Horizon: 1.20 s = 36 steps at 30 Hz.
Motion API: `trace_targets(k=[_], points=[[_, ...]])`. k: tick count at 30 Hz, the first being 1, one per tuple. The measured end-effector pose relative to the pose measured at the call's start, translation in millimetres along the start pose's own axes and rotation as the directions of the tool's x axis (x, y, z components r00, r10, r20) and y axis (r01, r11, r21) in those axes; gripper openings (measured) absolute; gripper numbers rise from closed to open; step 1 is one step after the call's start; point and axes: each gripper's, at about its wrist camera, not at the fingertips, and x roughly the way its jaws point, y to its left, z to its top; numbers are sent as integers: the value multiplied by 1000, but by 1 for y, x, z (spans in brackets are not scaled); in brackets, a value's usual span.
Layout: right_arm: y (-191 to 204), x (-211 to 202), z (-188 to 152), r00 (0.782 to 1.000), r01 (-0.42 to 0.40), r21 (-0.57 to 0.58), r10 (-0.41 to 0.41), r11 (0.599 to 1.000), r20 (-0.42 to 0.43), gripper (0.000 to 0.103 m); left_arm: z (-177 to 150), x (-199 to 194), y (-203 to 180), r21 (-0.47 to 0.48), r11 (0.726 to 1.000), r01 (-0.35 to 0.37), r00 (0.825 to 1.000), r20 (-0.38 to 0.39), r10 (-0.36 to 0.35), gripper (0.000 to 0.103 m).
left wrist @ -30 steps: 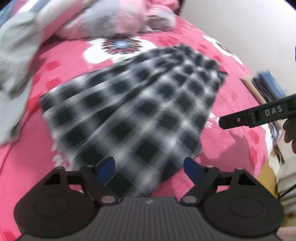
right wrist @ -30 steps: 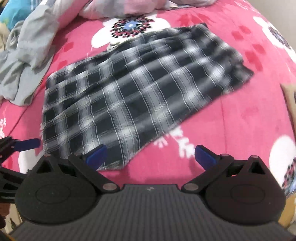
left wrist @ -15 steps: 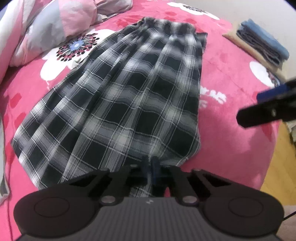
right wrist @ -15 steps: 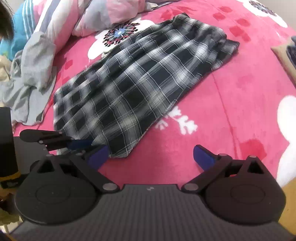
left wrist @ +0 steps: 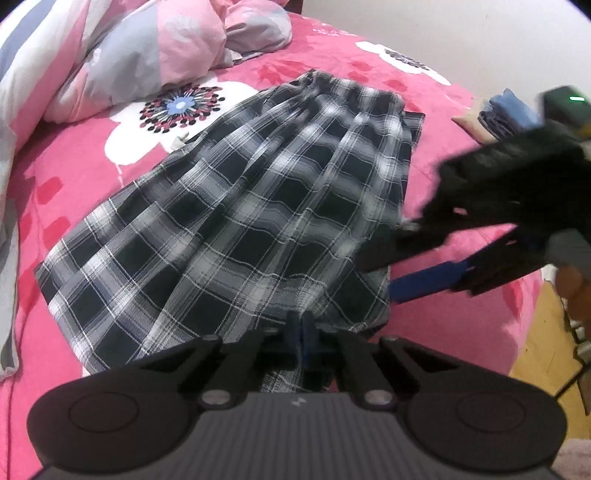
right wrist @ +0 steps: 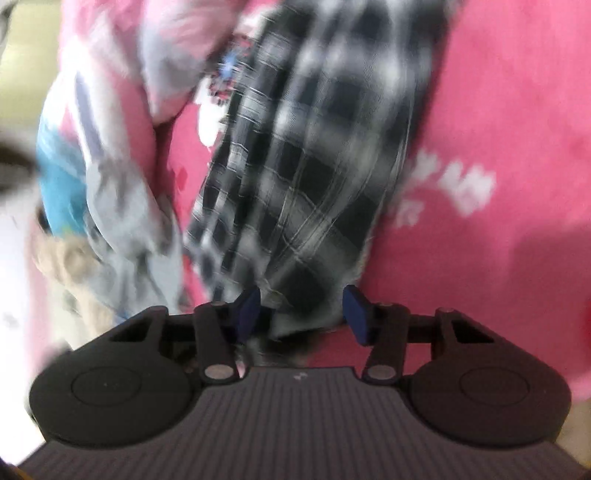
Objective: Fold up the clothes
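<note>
On the pink bedspread (left wrist: 461,317), left hand-held gripper (left wrist: 301,334) pinches the black-and-white plaid skirt's (left wrist: 240,221) hem; right hand-held gripper (right wrist: 301,308), blurred, seemingly closing around it.

A bed (left wrist: 461,325) with a bright pink cover printed with white flowers fills most of the view. A pink, white and grey quilt (left wrist: 110,62) is piled at its far left corner. Behind the bed stands a plain pale wall (left wrist: 443,33). A wooden floor (left wrist: 535,350) shows beside the right edge.

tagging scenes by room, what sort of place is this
Most likely a bedroom: a bed under a pink flowered blanket, a bundled pink and grey duvet at its head, and a plaid skirt spread out on it.
</note>
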Motion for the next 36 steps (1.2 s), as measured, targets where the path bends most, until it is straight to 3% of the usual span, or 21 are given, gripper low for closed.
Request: trace_targets(k=[5,9,13,16,18,20,22,26,28,30,31,36], points=[[-6,32,8,992,-35,134,51,990,-113,49,-4,0,0,-12,1000,17,1000,11,-17,2],[-14,38,9,986,-150,211,161,966,-35,42,-12,2,-2,-7,1000,28,1000,7,-28,2],[-28,44,7,986,-158,300,169,941,-9,39,-16,4,-2,-5,999,46,999,-12,-46,5],[-27,45,4,982,-185,296,191,937,7,39,-15,5,-5,14,999,41,999,0,-41,22],[-24,46,2,976,-215,272,215,938,28,33,-14,7,-7,22,999,30,999,10,-30,36],[-27,48,1,959,-283,278,275,918,66,25,-11,11,-9,27,999,16,1000,13,-17,38],[-29,49,1,942,-334,258,322,906,92,19,-8,17,-10,18,1000,-4,1000,13,4,38],[-24,52,0,937,-348,200,337,916,91,15,-2,28,-7,-42,998,-40,999,2,41,37],[-23,53,0,939,-344,203,332,917,91,15,-1,30,-3,-78,996,-46,999,2,46,32],[-24,53,1,945,-328,221,316,919,89,15,-1,31,-2,-92,994,-62,998,5,62,12],[-24,53,2,948,-317,229,305,920,86,17,-2,31,-1,-90,993,-74,997,9,76,8],[-23,56,7,965,-256,269,261,929,19,19,-8,21,-16,-3,988,-156,984,92,156,5]])
